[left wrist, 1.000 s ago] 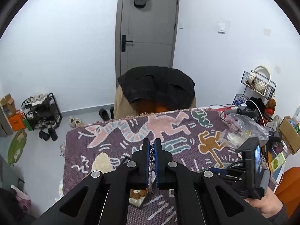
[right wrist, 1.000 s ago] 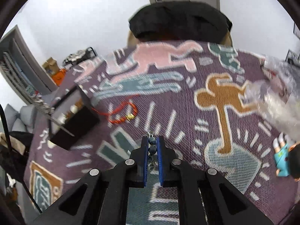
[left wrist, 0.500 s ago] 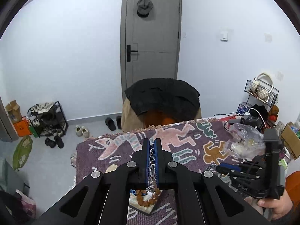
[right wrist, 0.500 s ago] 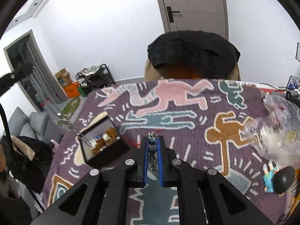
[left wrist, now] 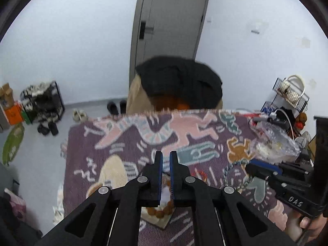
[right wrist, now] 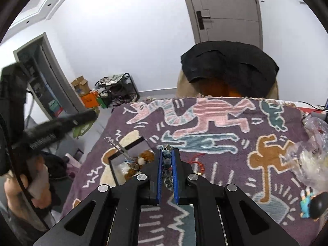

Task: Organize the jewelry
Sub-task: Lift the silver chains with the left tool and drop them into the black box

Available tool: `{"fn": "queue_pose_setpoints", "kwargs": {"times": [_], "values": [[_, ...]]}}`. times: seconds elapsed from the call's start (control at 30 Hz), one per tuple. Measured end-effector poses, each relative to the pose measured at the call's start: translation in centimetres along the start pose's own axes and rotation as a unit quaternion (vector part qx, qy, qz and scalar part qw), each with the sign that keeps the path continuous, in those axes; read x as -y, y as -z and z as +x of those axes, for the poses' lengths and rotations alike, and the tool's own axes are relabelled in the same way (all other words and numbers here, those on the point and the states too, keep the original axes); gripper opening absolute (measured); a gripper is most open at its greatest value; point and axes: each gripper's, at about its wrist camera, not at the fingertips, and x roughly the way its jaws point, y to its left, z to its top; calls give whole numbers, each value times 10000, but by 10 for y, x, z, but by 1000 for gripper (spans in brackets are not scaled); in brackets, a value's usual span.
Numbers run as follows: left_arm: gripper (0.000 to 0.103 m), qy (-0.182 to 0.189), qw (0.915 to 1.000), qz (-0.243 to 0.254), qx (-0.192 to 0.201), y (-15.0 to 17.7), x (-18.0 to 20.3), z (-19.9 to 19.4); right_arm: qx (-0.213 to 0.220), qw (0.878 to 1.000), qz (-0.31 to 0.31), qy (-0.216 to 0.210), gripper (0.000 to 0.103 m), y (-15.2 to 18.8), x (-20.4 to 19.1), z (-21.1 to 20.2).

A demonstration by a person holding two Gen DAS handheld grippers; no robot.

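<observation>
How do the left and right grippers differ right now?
The right gripper is clamped on a string of dark blue beads; the left gripper has nothing between its jaws, which are opening. The left hangs over the open jewelry box; the right is beside it. Both have blue pads and point down at the patterned cloth.

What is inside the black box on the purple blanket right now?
The right wrist view shows the black box holding brown beaded jewelry, something white and a silver chain draped over its rim. Its nearer corner hides behind the right gripper.

Both wrist views downward over shared patterned cloth (left wrist: 184, 135)
</observation>
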Motion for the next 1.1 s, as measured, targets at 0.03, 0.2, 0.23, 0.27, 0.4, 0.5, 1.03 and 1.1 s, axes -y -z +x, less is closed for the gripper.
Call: {"fn": "queue_pose_setpoints", "kwargs": {"times": [0.03,0.2,0.23,0.27,0.4,0.5,1.03,1.1], "values": [[12,-4,10000,-12,-49,3,-3,2,-1,10000,-20,-41,10,0,-4,3],[62,-241,9995,-169,113,19,-25,-3,-55,9997,-24,-241,10,1,-19,20],[63,-274,9992,-211,178,22,-31,-5,-67,9996,-27,-280,10,2,-22,24],[63,-302,9991,-240,193,25,-36,-7,-81,9995,-30,-312,10,3,-26,28],[63,-423,9985,-312,136,35,-53,-7,-168,9989,-29,-433,10,6,-38,44],[63,-487,9981,-354,101,41,-63,-5,-244,9984,-36,-507,10,9,-48,57],[83,-459,9977,-426,248,58,-65,-6,-252,9986,327,-331,63,28,-27,63],[84,-394,9982,-357,268,58,-55,-5,-249,9977,525,-339,63,37,-13,56]]}}
